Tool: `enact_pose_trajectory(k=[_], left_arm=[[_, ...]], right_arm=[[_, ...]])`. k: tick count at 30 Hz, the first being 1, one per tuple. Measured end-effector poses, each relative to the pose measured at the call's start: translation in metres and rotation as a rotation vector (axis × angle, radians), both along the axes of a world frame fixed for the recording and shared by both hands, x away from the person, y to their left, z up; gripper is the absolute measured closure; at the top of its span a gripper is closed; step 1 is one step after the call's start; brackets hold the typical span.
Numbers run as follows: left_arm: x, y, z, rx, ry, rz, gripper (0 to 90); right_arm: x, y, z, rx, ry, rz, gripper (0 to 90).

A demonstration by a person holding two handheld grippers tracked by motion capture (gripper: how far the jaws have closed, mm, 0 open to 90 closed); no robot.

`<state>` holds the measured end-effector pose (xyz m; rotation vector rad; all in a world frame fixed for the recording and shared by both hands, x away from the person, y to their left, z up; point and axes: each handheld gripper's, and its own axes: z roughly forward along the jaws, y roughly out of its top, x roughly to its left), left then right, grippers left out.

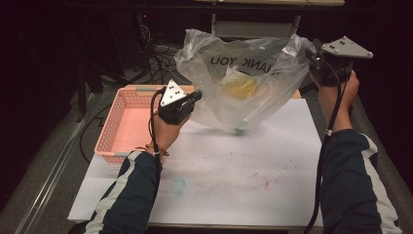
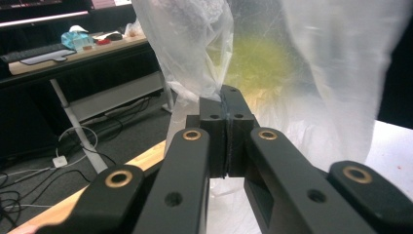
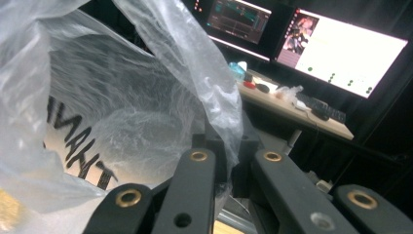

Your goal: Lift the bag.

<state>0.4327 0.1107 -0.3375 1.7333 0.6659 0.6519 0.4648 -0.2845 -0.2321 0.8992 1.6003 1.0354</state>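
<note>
Plastic bag (image 1: pixel 243 73), clear and printed with dark lettering, hangs stretched between my two grippers above the far part of the white table (image 1: pixel 234 170); its lowest fold dips close to the tabletop; a yellow object (image 1: pixel 239 84) shows through the film inside it. My left gripper (image 1: pixel 195 96) is pressed together on the bag's left edge, the film pinched between its jaws, as my left gripper view shows at close range (image 2: pixel 226 131). My right gripper (image 1: pixel 311 54) is held higher, at the bag's upper right corner; in my right gripper view (image 3: pixel 229 161) its jaws are likewise closed, with a twist of film caught between them. Pink basket (image 1: pixel 122 122) sits on the table's left side, just beside my left hand (image 1: pixel 163 131); the bag hangs clear of it.
</note>
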Motion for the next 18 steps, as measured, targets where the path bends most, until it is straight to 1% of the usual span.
enact_pose_trajectory(k=[1,2,4,7,8,9,10,11,13,15,17,18], left_arm=[[0.0,0.0,0.0,-0.007,-0.004,0.005,87.1],[0.001,0.0,-0.001,-0.013,0.001,0.004,87.1],[0.003,-0.001,-0.004,-0.002,0.012,0.011,87.1],[0.009,-0.005,-0.011,0.02,0.032,0.024,87.1],[0.011,-0.007,-0.015,0.028,0.052,0.027,87.1],[0.013,-0.008,-0.018,0.038,0.059,0.038,87.1],[0.014,-0.009,-0.021,0.052,0.054,0.052,87.1],[0.016,-0.01,-0.025,0.049,0.078,0.052,87.1],[0.018,-0.012,-0.031,0.055,0.093,0.054,87.0],[0.019,-0.014,-0.037,0.069,0.11,0.061,87.0],[0.02,-0.014,-0.042,0.081,0.124,0.074,87.0],[0.021,-0.014,-0.043,0.086,0.132,0.082,87.0]], right_arm=[[-0.001,0.002,0.002,-0.007,-0.005,0.001,90.0],[-0.002,0.003,0.004,-0.008,-0.007,0.002,90.0],[-0.001,0.006,0.003,-0.009,0.0,0.001,90.0],[0.008,0.009,-0.007,-0.022,0.033,-0.007,90.0],[0.012,0.009,-0.011,-0.028,0.043,-0.013,90.0],[0.016,0.009,-0.016,-0.036,0.054,-0.02,90.0],[0.019,0.009,-0.021,-0.032,0.064,-0.02,89.5],[0.022,0.009,-0.026,-0.029,0.074,-0.016,86.9],[0.028,0.008,-0.035,-0.031,0.104,-0.03,77.4],[0.031,0.007,-0.041,-0.023,0.137,-0.016,71.0],[0.031,0.008,-0.046,-0.012,0.148,-0.021,59.5],[0.029,0.007,-0.046,0.006,0.152,-0.006,55.3]])
